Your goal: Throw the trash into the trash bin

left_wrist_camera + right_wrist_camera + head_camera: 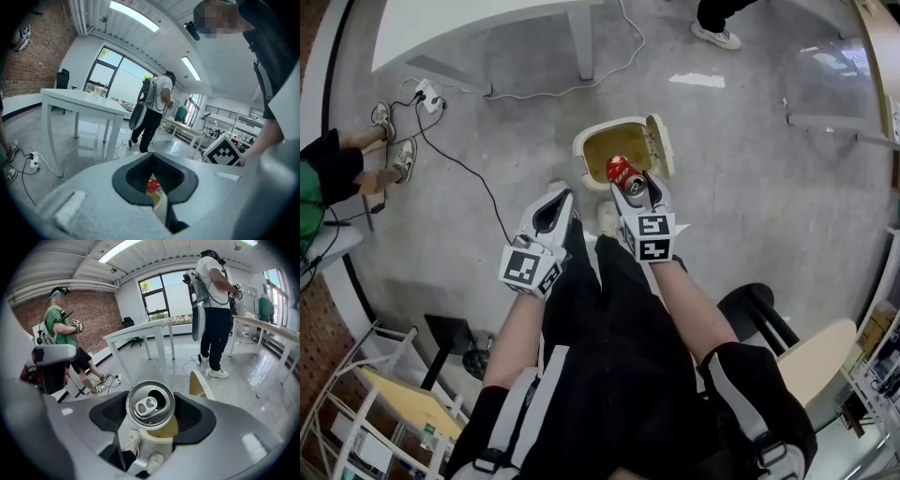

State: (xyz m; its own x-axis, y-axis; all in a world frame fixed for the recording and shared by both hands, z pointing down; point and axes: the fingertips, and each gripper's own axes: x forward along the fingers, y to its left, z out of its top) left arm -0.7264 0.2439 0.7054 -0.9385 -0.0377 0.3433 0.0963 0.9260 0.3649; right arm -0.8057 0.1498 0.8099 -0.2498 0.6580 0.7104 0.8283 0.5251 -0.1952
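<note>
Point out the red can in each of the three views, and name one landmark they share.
Head view: the red can is just right of centre, held in the right gripper over the bin.
Left gripper view: low centre, only a red sliver seen through the slit between the jaws, probably the can.
Right gripper view: centre, its silver top facing the camera.
Shared landmark: the cream trash bin.

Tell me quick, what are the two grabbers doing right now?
Left gripper: closed, holding nothing.
Right gripper: closed on the red can, above the open trash bin.
</note>
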